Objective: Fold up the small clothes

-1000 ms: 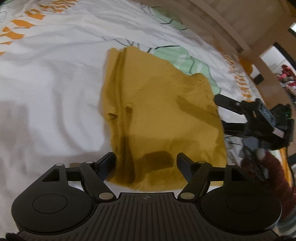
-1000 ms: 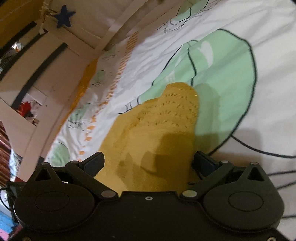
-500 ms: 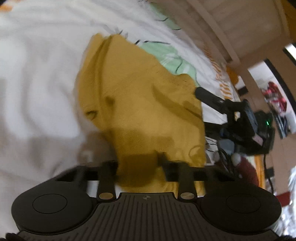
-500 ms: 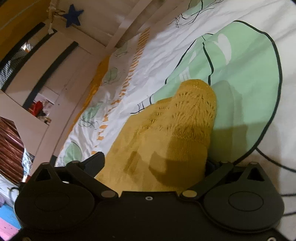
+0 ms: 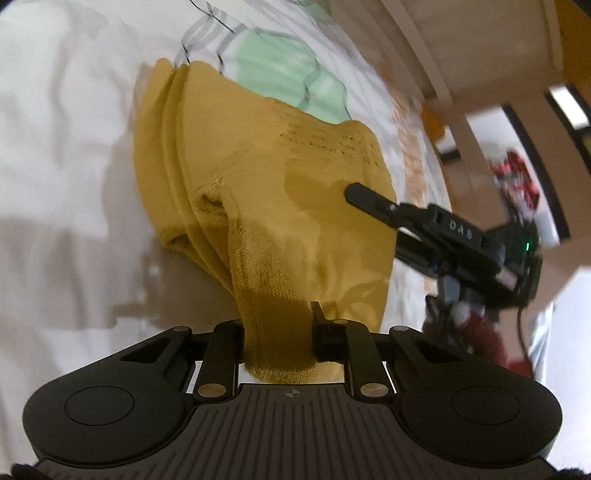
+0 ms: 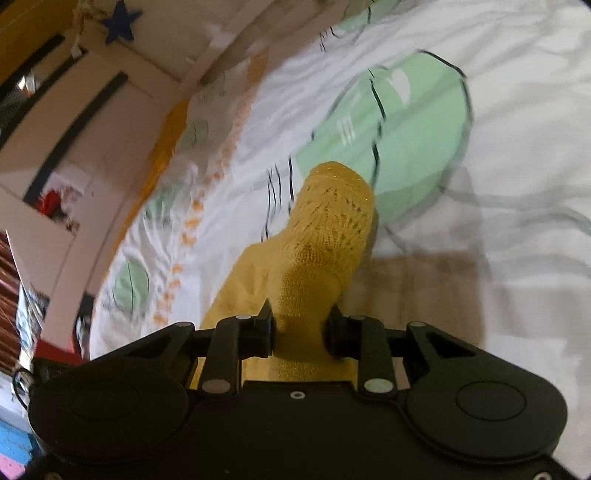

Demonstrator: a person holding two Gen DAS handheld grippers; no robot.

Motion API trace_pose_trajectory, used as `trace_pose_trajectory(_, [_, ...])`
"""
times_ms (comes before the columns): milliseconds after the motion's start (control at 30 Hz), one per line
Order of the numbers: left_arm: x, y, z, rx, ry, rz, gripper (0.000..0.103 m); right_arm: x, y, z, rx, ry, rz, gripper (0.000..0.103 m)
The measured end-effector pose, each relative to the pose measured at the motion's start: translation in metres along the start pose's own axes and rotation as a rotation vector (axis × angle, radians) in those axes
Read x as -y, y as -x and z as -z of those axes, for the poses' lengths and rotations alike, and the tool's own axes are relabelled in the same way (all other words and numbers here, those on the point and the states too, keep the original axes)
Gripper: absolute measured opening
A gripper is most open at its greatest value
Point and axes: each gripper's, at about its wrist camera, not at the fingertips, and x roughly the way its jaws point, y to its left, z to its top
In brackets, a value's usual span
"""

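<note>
bedsheet [image 5: 66, 155]: white w/ green blobs + orange marks, wrinkled, fills left and top of both views
knit garment [image 5: 266, 177]: mustard yellow, small; far part lies on the sheet, near edge bunched + pulled up toward both claws; ribbed folds along its left side in left cam, lacy openwork band at far end
left gripper [image 5: 277, 334]: fingers drawn in tight on a bunched bit of the garment's near edge; cloth fills the gap betw. them and hangs down to the gripper body
right gripper [image 5: 349, 192]: in left cam comes in from the right, one black finger over the garment's right part, near the openwork band; body w/ green LED behind it
right gripper, own cam [image 6: 300, 330]: fingers pinched onto a gathered neck of the garment [image 6: 325, 225]; cloth rises from the pinch and runs away over the sheet, openwork end resting at the edge of a big green blob
bed frame [image 5: 476, 51]: pale wood, upper right in left cam, beyond the sheet
blue star [image 6: 122, 20]: hangs on pale wood panel, top left of right cam
blur: both views smeared at edges, room bg unclear
</note>
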Motion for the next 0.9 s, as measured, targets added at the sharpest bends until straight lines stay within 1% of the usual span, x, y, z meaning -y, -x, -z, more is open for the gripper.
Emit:
trace_pose_trajectory(133, [0.009, 0.014, 0.044, -0.053, -0.011, 0.022, 0.018, 0.004, 0.025, 0.038, -0.056, -0.029, 0.042, 0.038])
trace_pose_trajectory(200, [0.011, 0.015, 0.064, -0.075, -0.021, 0.006, 0.018, 0.005, 0.033, 0.054, -0.072, -0.04, 0.061, 0.04])
trace_pose_trajectory(300, [0.012, 0.012, 0.087, -0.092, -0.065, -0.083, 0.02, 0.003, 0.038, 0.071, -0.068, -0.032, 0.139, 0.047])
trace_pose_trajectory(367, [0.009, 0.011, 0.097, -0.088, -0.077, -0.156, 0.024, 0.002, 0.042, 0.078, -0.047, -0.009, 0.207, 0.058])
trace_pose_trajectory(400, [0.01, 0.011, 0.099, -0.077, -0.089, -0.191, 0.024, 0.002, 0.044, 0.08, -0.037, -0.003, 0.228, 0.06])
trace_pose_trajectory(433, [0.013, 0.012, 0.102, -0.066, -0.104, -0.211, 0.026, 0.001, 0.045, 0.083, -0.025, 0.007, 0.245, 0.063])
trace_pose_trajectory(500, [0.022, 0.014, 0.108, -0.051, -0.155, -0.253, 0.026, -0.001, 0.05, 0.086, 0.001, 0.029, 0.268, 0.066])
trace_pose_trajectory(567, [0.033, 0.018, 0.116, -0.033, -0.225, -0.3, 0.027, -0.002, 0.054, 0.088, 0.032, 0.029, 0.258, 0.075])
trace_pose_trajectory(633, [0.044, 0.029, 0.127, -0.002, -0.285, -0.308, 0.027, -0.001, 0.061, 0.092, 0.064, 0.025, 0.241, 0.076])
trace_pose_trajectory(700, [0.058, 0.041, 0.135, 0.049, -0.347, -0.304, 0.027, -0.001, 0.067, 0.094, 0.091, 0.041, 0.25, 0.076])
trace_pose_trajectory(733, [0.062, 0.05, 0.137, 0.083, -0.382, -0.312, 0.027, -0.004, 0.068, 0.095, 0.107, 0.056, 0.261, 0.078])
trace_pose_trajectory(800, [0.074, 0.061, 0.136, 0.16, -0.433, -0.331, 0.035, -0.008, 0.073, 0.096, 0.133, 0.097, 0.276, 0.084])
trace_pose_trajectory(833, [0.075, 0.07, 0.136, 0.194, -0.442, -0.33, 0.039, -0.013, 0.075, 0.097, 0.15, 0.125, 0.284, 0.089])
trace_pose_trajectory(867, [0.077, 0.073, 0.13, 0.229, -0.44, -0.325, 0.041, -0.017, 0.077, 0.098, 0.166, 0.154, 0.292, 0.092])
trace_pose_trajectory(900, [0.079, 0.075, 0.126, 0.257, -0.429, -0.325, 0.042, -0.023, 0.078, 0.099, 0.178, 0.183, 0.299, 0.093])
